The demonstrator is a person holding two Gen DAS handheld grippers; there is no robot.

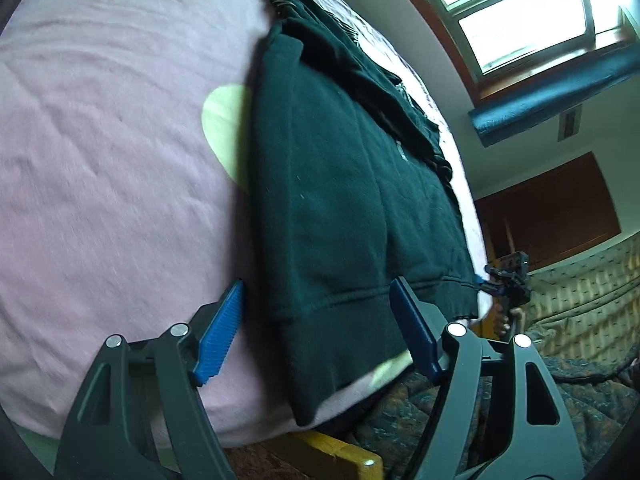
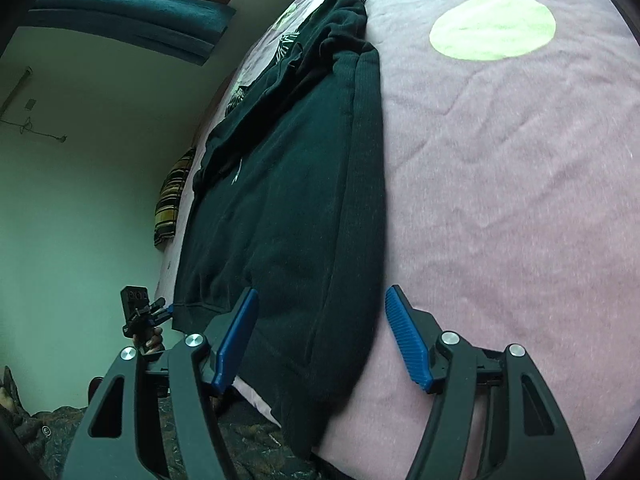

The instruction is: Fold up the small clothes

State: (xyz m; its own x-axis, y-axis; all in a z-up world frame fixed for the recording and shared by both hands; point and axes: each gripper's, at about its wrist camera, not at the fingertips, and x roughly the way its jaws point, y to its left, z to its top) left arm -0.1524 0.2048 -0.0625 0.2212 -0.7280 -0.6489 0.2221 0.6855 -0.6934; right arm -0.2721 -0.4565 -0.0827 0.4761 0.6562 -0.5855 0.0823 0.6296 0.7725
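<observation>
A dark green hooded sweatshirt (image 1: pixel 340 200) lies flat on the pink bed sheet (image 1: pixel 100 160), its hem toward me and its hood at the far end. It also shows in the right wrist view (image 2: pixel 280 200). My left gripper (image 1: pixel 320 320) is open, its blue fingers on either side of the hem's left corner. My right gripper (image 2: pixel 320 328) is open over the hem's right corner. The right gripper shows small at the hem's far corner in the left wrist view (image 1: pixel 508 276), and the left gripper in the right wrist view (image 2: pixel 144 312).
The pink sheet (image 2: pixel 500 200) has pale green dots (image 2: pixel 492 26). A patterned dark quilt (image 1: pixel 560 380) lies below the bed edge, with a yellow wooden frame (image 1: pixel 336 452). A window (image 1: pixel 528 12) and a wooden door (image 1: pixel 560 208) are on the right; a striped cloth (image 2: pixel 170 200) hangs beside the bed.
</observation>
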